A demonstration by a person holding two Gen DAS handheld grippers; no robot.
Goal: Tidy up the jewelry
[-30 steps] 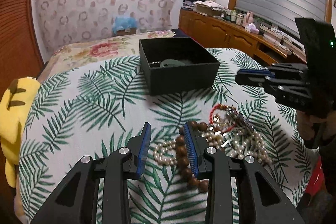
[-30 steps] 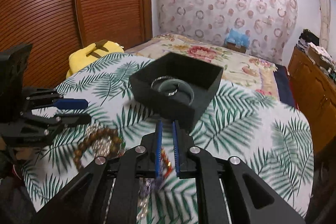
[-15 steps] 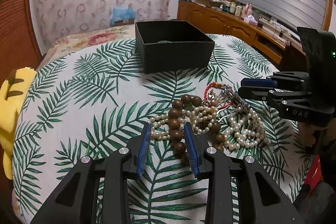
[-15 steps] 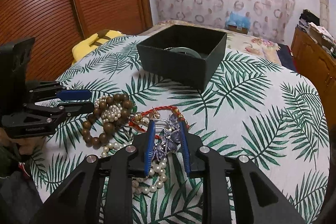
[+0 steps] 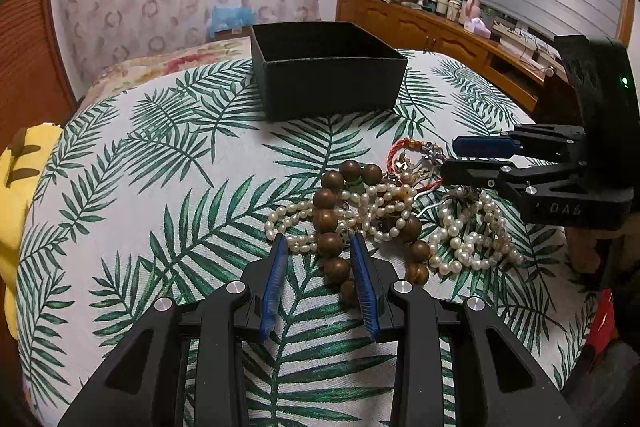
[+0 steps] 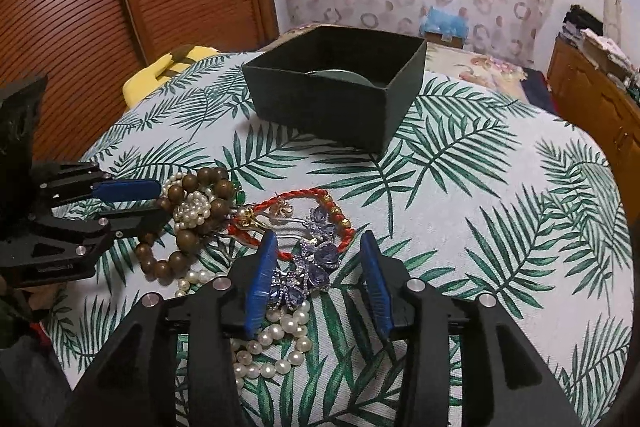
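A tangle of jewelry lies on the leaf-print tablecloth (image 5: pixel 168 187). It holds a brown wooden bead bracelet (image 5: pixel 330 243), pearl strands (image 5: pixel 468 239), a red cord bracelet (image 6: pixel 304 195) and a blue crystal piece (image 6: pixel 316 259). My left gripper (image 5: pixel 318 239) is open, straddling the brown beads without pressing them. My right gripper (image 6: pixel 318 237) hangs low over the crystal piece. Its jaws are opening, and the pads stand clear of the piece between them. Behind the pile stands an open black box (image 6: pixel 320 103) with a pale bangle (image 6: pixel 340 75) inside.
The two grippers point at the pile from opposite sides: the right gripper (image 5: pixel 450 159) and the left gripper (image 6: pixel 162 203). A yellow plush toy (image 5: pixel 20 195) sits past the table's left edge. A wooden cabinet (image 5: pixel 440 35) stands behind, and a louvred door (image 6: pixel 80 7) stands to the side.
My right gripper sank to the pile and its jaws widened around the blue crystal piece. In the left wrist view the brown beads moved from beside the right finger to between the fingers.
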